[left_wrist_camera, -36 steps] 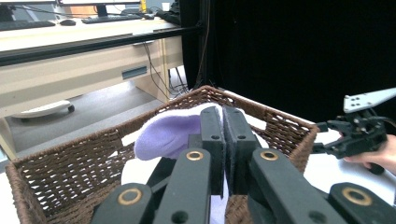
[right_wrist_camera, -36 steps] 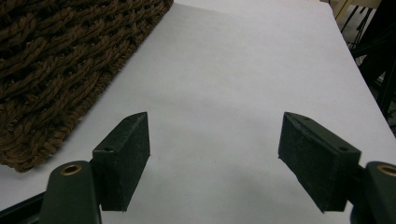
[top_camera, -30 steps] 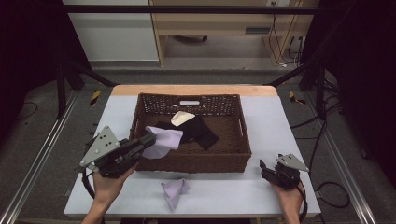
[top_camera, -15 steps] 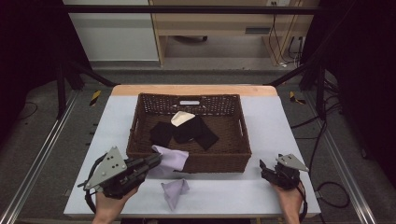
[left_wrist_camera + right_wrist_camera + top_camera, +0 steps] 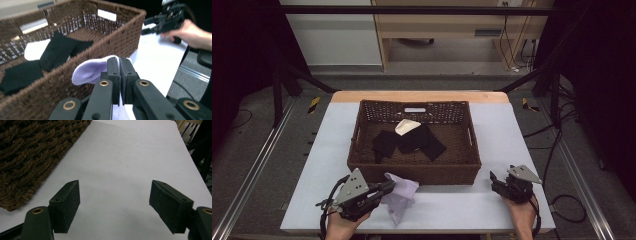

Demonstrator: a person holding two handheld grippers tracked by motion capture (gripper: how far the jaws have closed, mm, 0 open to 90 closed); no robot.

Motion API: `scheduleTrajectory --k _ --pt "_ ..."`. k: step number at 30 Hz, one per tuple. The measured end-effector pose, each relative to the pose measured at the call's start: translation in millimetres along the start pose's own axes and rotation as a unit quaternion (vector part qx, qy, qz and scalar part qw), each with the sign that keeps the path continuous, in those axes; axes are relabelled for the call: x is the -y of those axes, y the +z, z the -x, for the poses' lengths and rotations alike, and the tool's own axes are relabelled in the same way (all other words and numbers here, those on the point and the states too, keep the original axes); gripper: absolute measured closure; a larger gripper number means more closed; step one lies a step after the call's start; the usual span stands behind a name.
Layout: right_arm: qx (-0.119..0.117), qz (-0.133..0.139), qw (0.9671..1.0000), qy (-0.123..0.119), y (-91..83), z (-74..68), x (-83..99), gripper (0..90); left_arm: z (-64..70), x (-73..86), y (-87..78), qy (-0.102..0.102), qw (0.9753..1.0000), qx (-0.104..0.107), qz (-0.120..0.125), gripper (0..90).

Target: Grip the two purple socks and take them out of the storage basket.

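My left gripper (image 5: 388,188) (image 5: 119,65) is shut on a lilac sock (image 5: 404,184) (image 5: 87,71), held just in front of the front wall of the brown wicker basket (image 5: 412,172) (image 5: 82,53). Right below it, a second lilac sock (image 5: 395,212) lies on the white table. Inside the basket lie black socks (image 5: 412,141) (image 5: 57,51) and a white sock (image 5: 406,126) (image 5: 33,50). My right gripper (image 5: 493,179) (image 5: 115,195) rests open on the table by the basket's right front corner, nothing between its fingers.
The white tabletop (image 5: 512,135) has bare strips to the left and right of the basket and along the near edge. Metal rails and cables run along the floor on both sides. A wooden bench stands beyond the table.
My left gripper has pulled the lilac sock out of the basket, over its front wall, down toward the near edge above the other lilac sock. The right gripper has stayed put.
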State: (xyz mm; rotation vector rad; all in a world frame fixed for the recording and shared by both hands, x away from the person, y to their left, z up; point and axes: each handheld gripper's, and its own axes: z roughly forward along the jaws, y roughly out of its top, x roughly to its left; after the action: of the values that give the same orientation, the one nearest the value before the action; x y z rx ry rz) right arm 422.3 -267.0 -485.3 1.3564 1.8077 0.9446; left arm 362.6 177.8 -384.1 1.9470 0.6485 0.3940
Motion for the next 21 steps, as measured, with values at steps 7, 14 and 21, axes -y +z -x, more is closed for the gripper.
scheduleTrajectory --k 7,14,21 --pt "0.000 -0.001 1.0000 0.000 -0.1 0.0 0.0 24.8 -1.4 19.4 20.1 -0.011 0.9991 -0.001 -0.041 86.8" --pt "0.002 -0.007 1.0000 0.001 1.2 -0.4 -0.2 24.6 -3.6 34.1 42.9 -0.014 0.9963 0.001 -0.085 86.5" --pt "0.003 -0.009 1.0000 -0.001 1.5 -0.7 -0.4 24.4 -5.5 41.9 52.0 -0.011 0.9950 -0.013 -0.099 81.6"
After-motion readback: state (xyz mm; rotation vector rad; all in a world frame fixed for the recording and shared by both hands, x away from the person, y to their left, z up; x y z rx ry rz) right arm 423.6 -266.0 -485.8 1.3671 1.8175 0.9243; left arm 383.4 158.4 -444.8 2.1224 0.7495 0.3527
